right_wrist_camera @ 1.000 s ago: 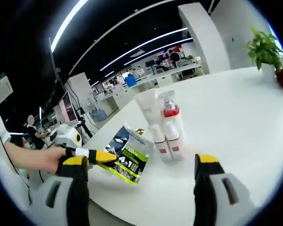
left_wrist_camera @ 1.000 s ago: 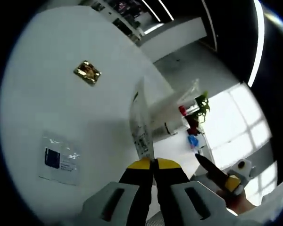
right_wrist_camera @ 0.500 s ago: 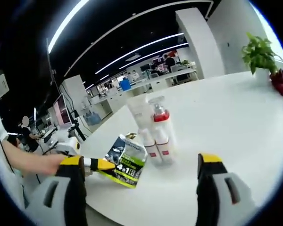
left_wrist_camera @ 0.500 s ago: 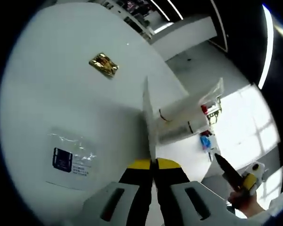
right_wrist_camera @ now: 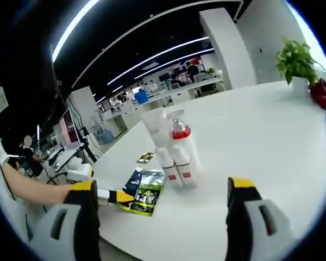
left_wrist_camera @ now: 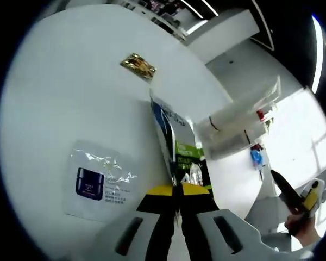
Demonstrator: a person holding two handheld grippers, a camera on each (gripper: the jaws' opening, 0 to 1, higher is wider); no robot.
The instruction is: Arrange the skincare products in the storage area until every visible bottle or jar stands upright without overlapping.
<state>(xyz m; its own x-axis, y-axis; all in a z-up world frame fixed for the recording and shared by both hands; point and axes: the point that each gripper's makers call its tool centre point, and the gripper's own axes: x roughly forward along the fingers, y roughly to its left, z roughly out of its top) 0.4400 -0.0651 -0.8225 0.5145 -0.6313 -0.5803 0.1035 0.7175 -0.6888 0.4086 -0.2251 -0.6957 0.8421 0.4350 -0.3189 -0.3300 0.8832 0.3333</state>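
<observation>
Right gripper view: we see one large white table (right_wrist_camera: 271, 141), smooth and matte, with a curved near edge. At its middle stand two upright plastic containers, touching: a white tube (right_wrist_camera: 158, 145) on its cap and a clear spray bottle (right_wrist_camera: 180, 152) with a red collar, both with red marks on their lower labels. Just left of them and nearer, one glossy foil pouch (right_wrist_camera: 145, 193), printed green and black, tilts low over the table. The left gripper (right_wrist_camera: 117, 197) holds its near edge between yellow tips. The right gripper (right_wrist_camera: 162, 191) frames the view, its jaws spread wide with nothing between them. One small gold sachet (right_wrist_camera: 146, 157) lies flat beyond the pouch. One potted plant (right_wrist_camera: 300, 63) stands at the far right.

Left gripper view: we see the left gripper (left_wrist_camera: 177, 190) with jaws pressed together on the pouch (left_wrist_camera: 176, 147), seen nearly edge-on. One flat clear sachet (left_wrist_camera: 98, 180), crinkled, printed with a dark blue jar, lies on the table (left_wrist_camera: 70, 92) to the left. The gold sachet (left_wrist_camera: 138, 64) lies farther off. The tube (left_wrist_camera: 233, 111) and spray bottle (left_wrist_camera: 244, 136) stand beyond the pouch. The right gripper (left_wrist_camera: 294, 197) enters at the right.
</observation>
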